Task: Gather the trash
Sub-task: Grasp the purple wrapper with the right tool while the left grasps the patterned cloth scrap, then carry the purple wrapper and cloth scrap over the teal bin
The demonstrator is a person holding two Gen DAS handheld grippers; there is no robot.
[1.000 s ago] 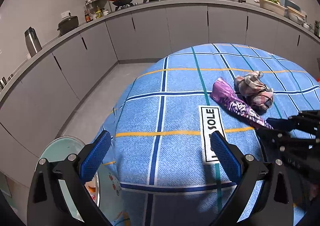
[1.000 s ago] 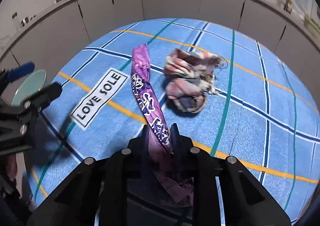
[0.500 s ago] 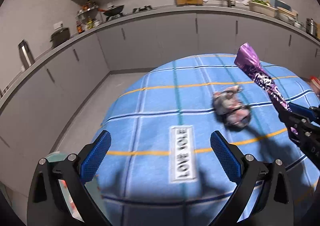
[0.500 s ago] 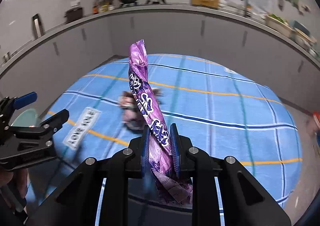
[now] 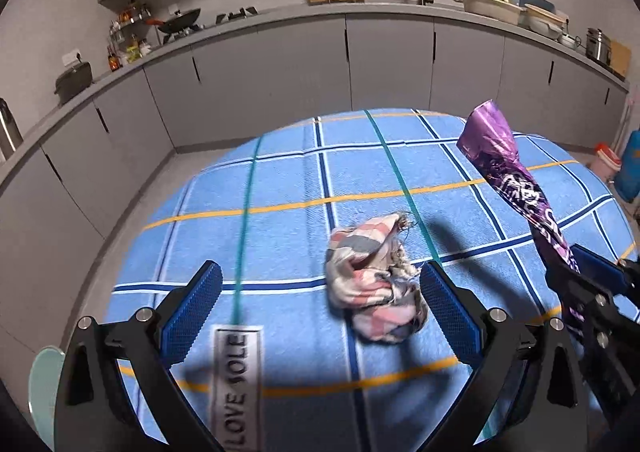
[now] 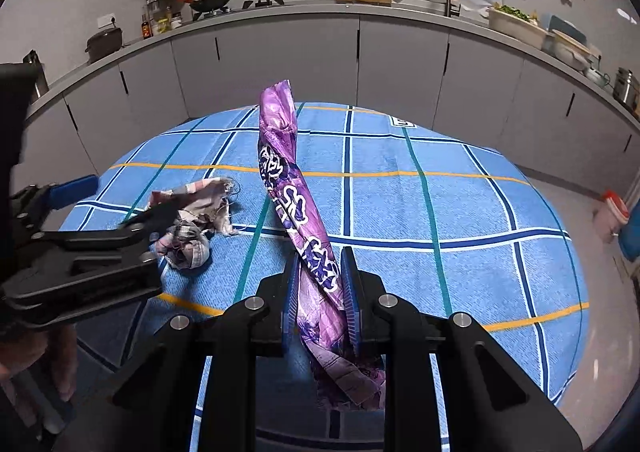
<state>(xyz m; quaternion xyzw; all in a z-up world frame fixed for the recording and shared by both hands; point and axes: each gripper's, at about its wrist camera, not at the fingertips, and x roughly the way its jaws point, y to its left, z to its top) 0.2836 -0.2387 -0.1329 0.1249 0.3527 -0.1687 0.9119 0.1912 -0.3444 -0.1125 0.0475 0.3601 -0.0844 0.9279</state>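
The right claw (image 6: 320, 284) tilts downward over the worktop (image 6: 460, 203), its blue ribbed pads nearly closed on the lower part of a long, crinkly purple wrapper (image 6: 288, 187) with white print, which sticks up stiffly clear of the surface. The left claw (image 5: 320, 312) also angles down with its jaws spread wide and nothing between the pads. Just ahead of it, a crumpled, frayed pink-and-grey plaid rag (image 5: 376, 288) lies on the blue checked woven cloth (image 5: 280, 219).
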